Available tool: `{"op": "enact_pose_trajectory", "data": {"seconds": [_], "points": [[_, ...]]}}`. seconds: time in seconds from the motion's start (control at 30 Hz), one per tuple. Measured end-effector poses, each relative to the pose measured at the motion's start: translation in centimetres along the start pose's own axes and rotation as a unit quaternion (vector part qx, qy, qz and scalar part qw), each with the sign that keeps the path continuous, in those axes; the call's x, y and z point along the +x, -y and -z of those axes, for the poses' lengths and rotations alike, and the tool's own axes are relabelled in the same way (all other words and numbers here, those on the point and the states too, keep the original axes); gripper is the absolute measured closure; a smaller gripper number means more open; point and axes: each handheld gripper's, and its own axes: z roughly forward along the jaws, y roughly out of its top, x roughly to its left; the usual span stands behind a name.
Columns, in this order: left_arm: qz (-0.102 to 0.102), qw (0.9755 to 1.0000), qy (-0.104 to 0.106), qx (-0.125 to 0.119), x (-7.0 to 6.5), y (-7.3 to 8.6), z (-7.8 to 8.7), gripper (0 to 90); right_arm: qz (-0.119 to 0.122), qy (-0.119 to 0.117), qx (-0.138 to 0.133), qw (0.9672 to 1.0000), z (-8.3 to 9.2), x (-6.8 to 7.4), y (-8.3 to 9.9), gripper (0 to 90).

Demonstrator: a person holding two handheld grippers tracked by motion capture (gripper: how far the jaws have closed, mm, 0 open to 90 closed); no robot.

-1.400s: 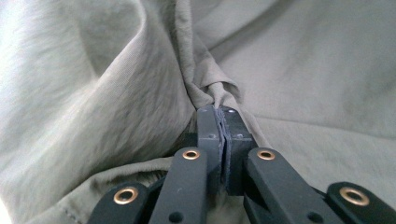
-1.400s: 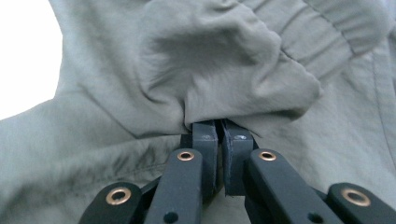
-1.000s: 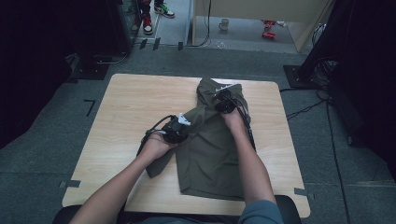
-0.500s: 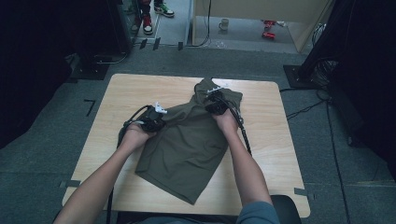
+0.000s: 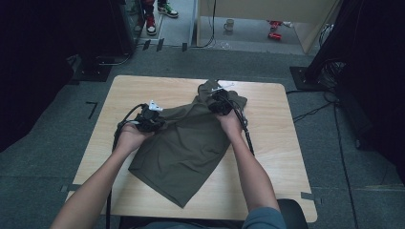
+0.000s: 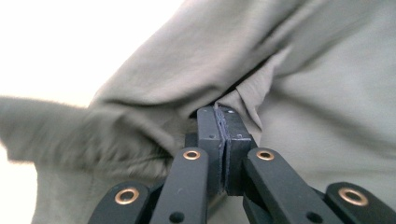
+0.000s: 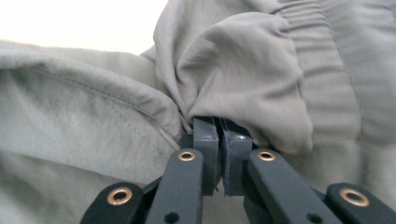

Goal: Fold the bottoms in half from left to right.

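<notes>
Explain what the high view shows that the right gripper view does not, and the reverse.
High view: the light wooden table, both forearms, the left gripper at the garment's left edge, and the grey carpet floor around it. Right gripper view: the right gripper with its black jaws closed on a bunched fold, beside a gathered elastic band and a stitched seam. Both show the olive-green cloth garment.

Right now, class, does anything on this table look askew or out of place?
Yes: the green garment lies slanted across the table, bunched where the left gripper and right gripper pinch it.
</notes>
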Motion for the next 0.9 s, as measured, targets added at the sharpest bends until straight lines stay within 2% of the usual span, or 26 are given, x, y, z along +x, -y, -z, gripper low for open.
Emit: {"op": "enact_pose_trajectory", "data": {"seconds": [0.13,0.2,0.3,0.43,0.53,0.6,0.73,0.9], "points": [[-0.007,0.9994,0.021,-0.026,-1.6,-0.2,2.8,89.5,-0.007,-0.005,-0.021,0.9997,1.6,-0.6,-0.4,86.3],[-0.008,0.9986,0.033,-0.040,-2.5,-0.3,4.0,89.5,-0.021,-0.009,-0.031,0.9993,2.3,-1.0,-0.5,86.2],[-0.009,0.9966,0.057,-0.059,-3.9,-0.7,5.7,89.6,-0.038,-0.018,-0.044,0.9981,3.2,-1.9,-0.6,86.2],[-0.013,0.9927,0.099,-0.067,-6.2,-1.5,7.0,89.5,-0.041,-0.009,-0.046,0.9980,3.9,-2.6,-0.5,86.2],[-0.009,0.9881,0.138,-0.067,-8.0,-2.3,7.1,89.5,-0.046,-0.004,-0.042,0.9980,4.0,-3.0,-0.4,86.2],[-0.019,0.9855,0.156,-0.066,-9.4,-2.7,7.0,89.5,-0.050,-0.002,-0.041,0.9979,4.1,-3.3,-0.3,86.2],[-0.041,0.9818,0.174,-0.064,-11.9,-3.5,6.2,89.4,-0.056,-0.001,-0.034,0.9979,4.1,-3.7,-0.1,86.2],[-0.046,0.9771,0.199,-0.059,-14.1,-4.0,4.7,89.3,-0.047,0.008,-0.017,0.9987,4.1,-4.1,0.3,85.8]]}}
